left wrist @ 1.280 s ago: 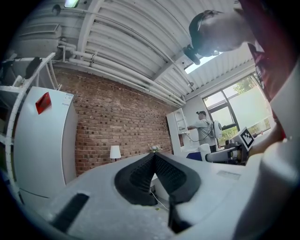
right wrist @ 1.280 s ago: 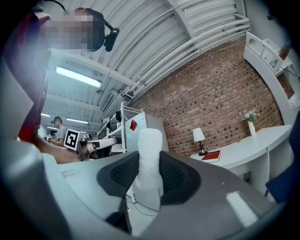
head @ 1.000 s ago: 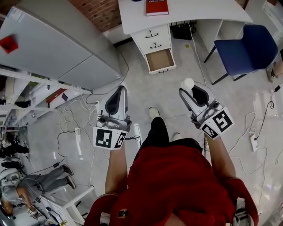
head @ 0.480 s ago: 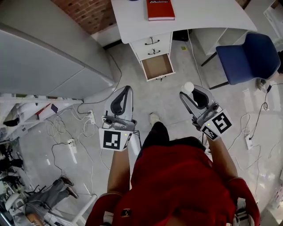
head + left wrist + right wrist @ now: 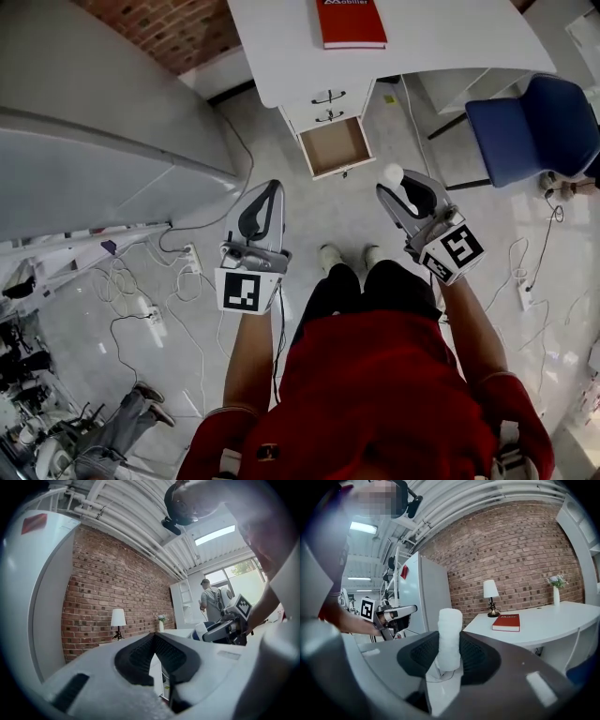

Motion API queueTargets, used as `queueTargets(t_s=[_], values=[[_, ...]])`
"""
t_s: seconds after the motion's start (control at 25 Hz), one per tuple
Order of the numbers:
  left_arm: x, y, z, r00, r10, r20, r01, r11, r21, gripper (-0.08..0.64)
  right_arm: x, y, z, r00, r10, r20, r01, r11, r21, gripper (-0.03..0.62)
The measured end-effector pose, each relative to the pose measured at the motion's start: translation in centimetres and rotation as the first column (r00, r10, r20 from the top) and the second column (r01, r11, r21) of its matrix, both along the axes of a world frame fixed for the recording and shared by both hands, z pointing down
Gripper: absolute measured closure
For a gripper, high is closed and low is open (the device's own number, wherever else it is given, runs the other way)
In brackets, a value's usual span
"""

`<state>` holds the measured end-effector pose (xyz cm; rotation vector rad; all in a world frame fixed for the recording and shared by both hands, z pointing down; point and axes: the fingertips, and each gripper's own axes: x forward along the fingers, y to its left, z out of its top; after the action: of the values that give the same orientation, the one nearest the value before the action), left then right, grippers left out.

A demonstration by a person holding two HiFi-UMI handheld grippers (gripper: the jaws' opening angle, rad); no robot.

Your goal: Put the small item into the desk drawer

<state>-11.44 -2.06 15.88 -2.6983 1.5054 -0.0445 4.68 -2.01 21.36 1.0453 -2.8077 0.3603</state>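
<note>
In the head view my right gripper [image 5: 397, 186] is shut on a small white roll [image 5: 394, 174], which sticks out past the jaws. In the right gripper view the roll [image 5: 450, 625] stands upright between the black pads of the right gripper [image 5: 449, 651]. My left gripper [image 5: 269, 187] is held level with it, shut and empty; its pads meet at the tip in the left gripper view [image 5: 154, 636]. The white desk's [image 5: 450, 42] lowest drawer [image 5: 336, 147] stands pulled out with a bare brown bottom, ahead of and between the two grippers.
A red book [image 5: 352, 21] lies on the desk top beside a lamp [image 5: 490, 590]. A blue chair [image 5: 534, 117] stands at the right. A grey cabinet [image 5: 94, 141] fills the left. Cables and power strips [image 5: 155, 319] litter the floor. Another person [image 5: 211, 603] stands far off.
The person has stepped forward, both feet now side by side; desk and open drawer have shifted closer to the grippers. The right gripper still holds the roll; the left stays shut.
</note>
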Motion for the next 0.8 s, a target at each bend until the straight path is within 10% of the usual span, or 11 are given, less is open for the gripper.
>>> queueTargets(t_s=[0.8], values=[[0.5, -12.0, 17.8, 0.998, -0.037, 0.053, 0.042, 0.995, -0.093, 0.554, -1.6, -14.0, 19.2, 0.985, -0.124, -0.117, 0.114, 0.989, -0.089, 0.451]])
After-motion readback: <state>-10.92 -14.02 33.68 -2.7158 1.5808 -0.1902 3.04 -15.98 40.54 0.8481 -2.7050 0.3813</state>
